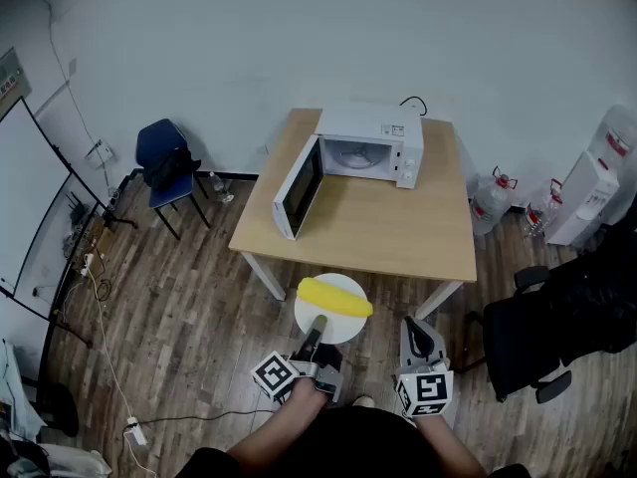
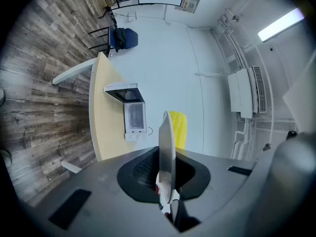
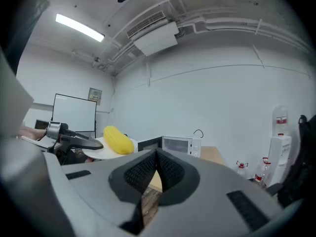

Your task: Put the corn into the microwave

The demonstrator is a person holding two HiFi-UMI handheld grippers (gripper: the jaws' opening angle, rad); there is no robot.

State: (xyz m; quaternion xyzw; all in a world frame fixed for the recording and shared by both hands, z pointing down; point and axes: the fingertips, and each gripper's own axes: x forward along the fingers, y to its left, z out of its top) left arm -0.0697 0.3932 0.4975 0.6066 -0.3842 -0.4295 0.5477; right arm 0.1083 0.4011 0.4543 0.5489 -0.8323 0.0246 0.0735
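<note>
With left gripper [image 1: 318,327] clamped on the white plate's [image 1: 345,331] near rim, hold level so the corn cob [image 1: 335,298] lying across it cannot roll; carry over the table [image 1: 398,237] edge, past the swung-open door [image 1: 299,187], straight into the microwave [image 1: 370,145]; leave right gripper [image 1: 418,335], jaws together and empty, clear of the path.

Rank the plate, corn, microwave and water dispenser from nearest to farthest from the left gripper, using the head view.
1. The plate, its near rim clamped in the left gripper.
2. The corn, lying across the plate.
3. The microwave, on the table ahead, door open.
4. The water dispenser, at the far right.
</note>
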